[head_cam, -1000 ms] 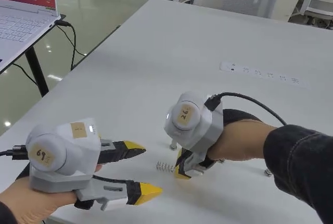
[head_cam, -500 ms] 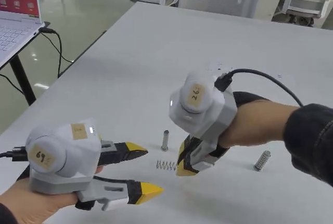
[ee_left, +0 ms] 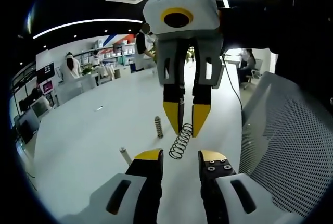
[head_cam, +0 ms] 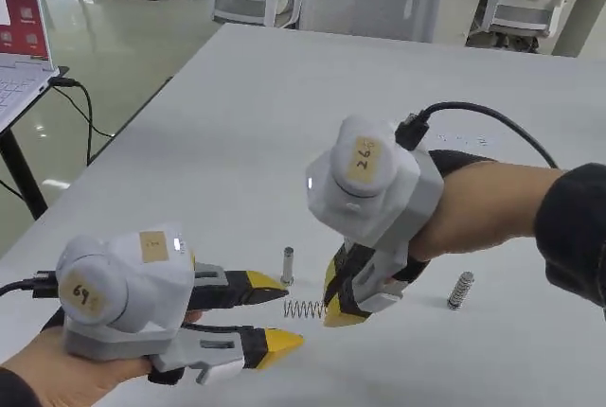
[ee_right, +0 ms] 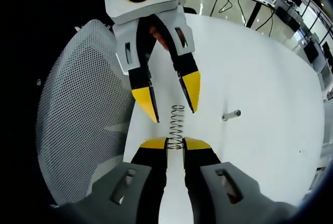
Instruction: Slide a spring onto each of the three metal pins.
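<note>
**Spring pinched at one end, bare pin alongside**

Surface: a plain white table (head_cam: 237,114), matte. The bare pin (head_cam: 288,265) stands upright on it. Far beyond the pin, at the table's far edge, are grey mesh chairs (head_cam: 369,5). Far to the pin's left, off the table, a laptop (head_cam: 17,38) sits on a dark-legged stand. Well to the pin's right stands a second pin (head_cam: 461,290), a coil already round it.

My right gripper (head_cam: 333,314) points steeply down, just right of the bare pin and a little nearer me. My wrist is bent and a black cable arcs off the back. Its fingers are clamped on one end of the loose spring (head_cam: 303,309), which lies level just in front of the pin.

My left gripper (head_cam: 289,312) lies low and level, near-left of the pin. Its fingers are spread and grasp nothing. The spring's free end points into their gap; whether it touches them I cannot tell.
</note>
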`<state>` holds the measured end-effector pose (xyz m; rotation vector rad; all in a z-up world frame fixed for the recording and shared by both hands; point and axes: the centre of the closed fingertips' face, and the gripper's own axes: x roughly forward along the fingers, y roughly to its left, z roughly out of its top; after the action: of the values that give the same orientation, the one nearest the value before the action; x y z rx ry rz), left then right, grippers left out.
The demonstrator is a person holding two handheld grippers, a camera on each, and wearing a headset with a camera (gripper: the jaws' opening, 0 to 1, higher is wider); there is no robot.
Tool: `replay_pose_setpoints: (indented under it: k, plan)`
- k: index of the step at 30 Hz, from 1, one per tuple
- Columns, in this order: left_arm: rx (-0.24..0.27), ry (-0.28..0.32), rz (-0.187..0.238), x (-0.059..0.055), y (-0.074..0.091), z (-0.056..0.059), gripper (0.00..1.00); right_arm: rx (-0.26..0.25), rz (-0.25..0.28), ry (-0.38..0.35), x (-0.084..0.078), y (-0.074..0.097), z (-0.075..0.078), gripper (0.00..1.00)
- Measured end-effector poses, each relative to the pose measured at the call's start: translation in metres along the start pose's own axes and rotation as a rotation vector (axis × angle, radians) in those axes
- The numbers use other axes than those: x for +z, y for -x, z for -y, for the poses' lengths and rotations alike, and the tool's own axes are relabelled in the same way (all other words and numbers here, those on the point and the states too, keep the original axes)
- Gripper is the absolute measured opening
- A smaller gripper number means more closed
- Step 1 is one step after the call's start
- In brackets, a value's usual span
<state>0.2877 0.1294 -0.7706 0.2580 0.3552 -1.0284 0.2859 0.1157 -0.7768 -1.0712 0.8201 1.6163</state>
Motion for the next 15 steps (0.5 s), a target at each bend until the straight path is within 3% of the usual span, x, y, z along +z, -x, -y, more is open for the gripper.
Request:
replay_pose_setpoints:
  k: [8,15]
  plan:
    - [-0.039,-0.056,0.009,0.006,-0.005,0.012,0.10,0.019,-0.017,0.027,-0.003,0.005,-0.014,0.13]
    - [-0.075,-0.073,0.010,0.008,-0.007,0.022,0.09,0.035,-0.019,0.037,-0.006,0.010,-0.022,0.13]
